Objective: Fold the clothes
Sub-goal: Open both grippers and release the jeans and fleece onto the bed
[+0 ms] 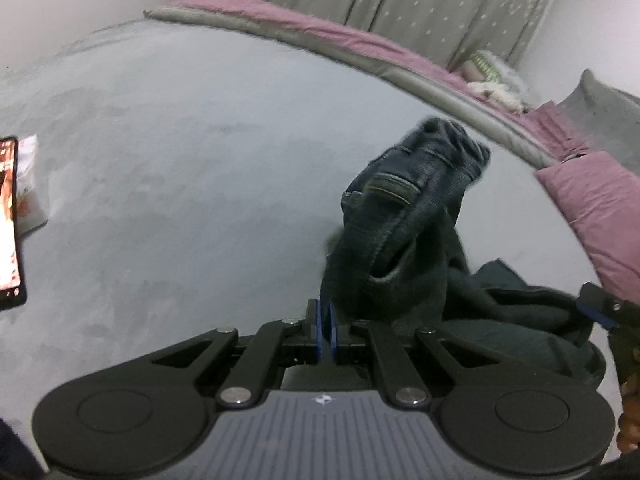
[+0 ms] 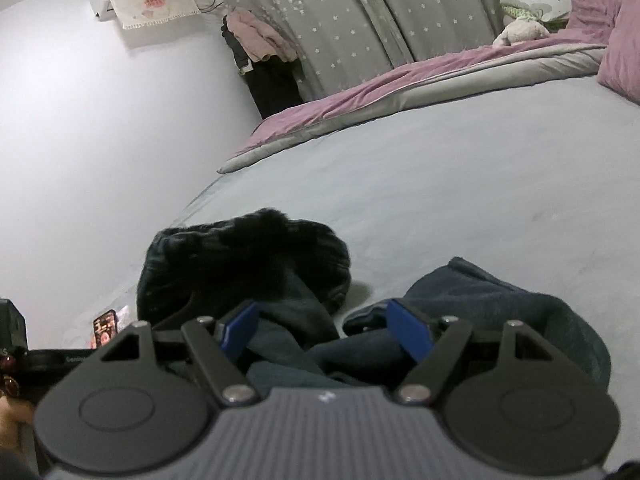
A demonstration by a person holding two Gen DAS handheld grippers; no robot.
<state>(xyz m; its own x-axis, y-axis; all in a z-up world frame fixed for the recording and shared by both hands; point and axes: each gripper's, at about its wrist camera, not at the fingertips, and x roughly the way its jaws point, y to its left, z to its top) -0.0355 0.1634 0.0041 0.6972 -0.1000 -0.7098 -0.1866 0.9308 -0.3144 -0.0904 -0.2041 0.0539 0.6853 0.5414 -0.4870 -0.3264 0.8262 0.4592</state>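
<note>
left gripper (image 1: 326,326) pinching dark jeans (image 1: 404,216); right gripper (image 2: 326,330) agape.

1 dark garment (image 1: 404,216), 2 grippers, 1 phone (image 1: 9,220), 1 plush toy (image 2: 520,30), 1 pink pillow (image 2: 622,44).

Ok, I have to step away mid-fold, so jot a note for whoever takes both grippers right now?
Left gripper: shut on an edge of the dark jeans, lifting that part up.
Right gripper: open, fingers straddling the crumpled jeans, gripping nothing.
The jeans lie bunched on the grey bed sheet; a phone lies off to the left.
Done: nothing folded.
Left: grab a second edge, spread flat, fold.
</note>
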